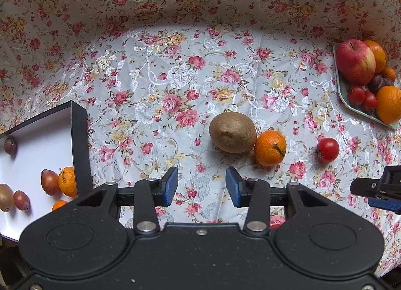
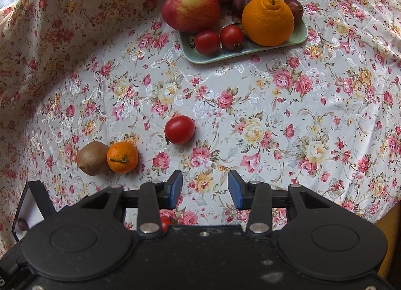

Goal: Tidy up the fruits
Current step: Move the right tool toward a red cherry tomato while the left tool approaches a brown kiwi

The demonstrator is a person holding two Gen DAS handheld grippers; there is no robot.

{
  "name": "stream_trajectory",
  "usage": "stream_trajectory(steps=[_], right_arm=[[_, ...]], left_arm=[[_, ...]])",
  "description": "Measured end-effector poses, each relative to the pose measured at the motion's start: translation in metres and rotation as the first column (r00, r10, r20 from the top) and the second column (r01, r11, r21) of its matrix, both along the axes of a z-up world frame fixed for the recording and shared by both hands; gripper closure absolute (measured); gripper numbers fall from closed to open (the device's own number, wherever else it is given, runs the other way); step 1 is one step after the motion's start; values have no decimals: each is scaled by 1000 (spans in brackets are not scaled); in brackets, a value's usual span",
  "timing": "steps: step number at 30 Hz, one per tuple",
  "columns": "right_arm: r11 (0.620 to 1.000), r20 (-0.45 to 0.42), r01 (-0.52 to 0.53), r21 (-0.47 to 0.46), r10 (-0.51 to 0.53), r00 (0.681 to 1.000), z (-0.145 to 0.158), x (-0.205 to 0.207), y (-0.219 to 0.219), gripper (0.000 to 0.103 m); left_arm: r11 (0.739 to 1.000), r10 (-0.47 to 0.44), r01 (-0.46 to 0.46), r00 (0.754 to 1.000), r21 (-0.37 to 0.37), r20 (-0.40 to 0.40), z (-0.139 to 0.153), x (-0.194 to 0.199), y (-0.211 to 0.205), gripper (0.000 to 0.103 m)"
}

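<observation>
Left wrist view: left gripper (image 1: 201, 187) spread, nothing btwn pads; kiwi (image 1: 232, 132) lies just ahead, slightly right, touching mandarin (image 1: 270, 148), long axis roughly crosswise. Right gripper (image 2: 204, 189) also spread & empty, nearer the tomato (image 2: 179, 130), ahead-left

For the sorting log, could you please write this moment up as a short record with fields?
surface: floral tablecloth
loose fruit: kiwi touching small orange; cherry tomato lying apart
green tray: apple, two large oranges, two cherry tomatoes, plums, one small orange
black box: white inside; holds plums, small oranges, a kiwi
left gripper: open, empty, above the cloth
right gripper: open, empty, above the cloth
</observation>
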State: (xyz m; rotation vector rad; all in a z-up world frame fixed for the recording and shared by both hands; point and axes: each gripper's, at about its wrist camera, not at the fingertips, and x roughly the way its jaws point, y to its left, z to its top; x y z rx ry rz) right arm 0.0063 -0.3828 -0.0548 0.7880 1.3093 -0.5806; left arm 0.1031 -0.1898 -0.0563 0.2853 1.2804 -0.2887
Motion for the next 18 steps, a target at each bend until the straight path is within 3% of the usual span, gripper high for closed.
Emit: stream_trajectory(steps=[18], right_arm=[[1000, 33, -13, 15, 12, 999, 0, 21, -5, 61]], left_arm=[[1000, -17, 16, 997, 19, 70, 13, 7, 0, 51]])
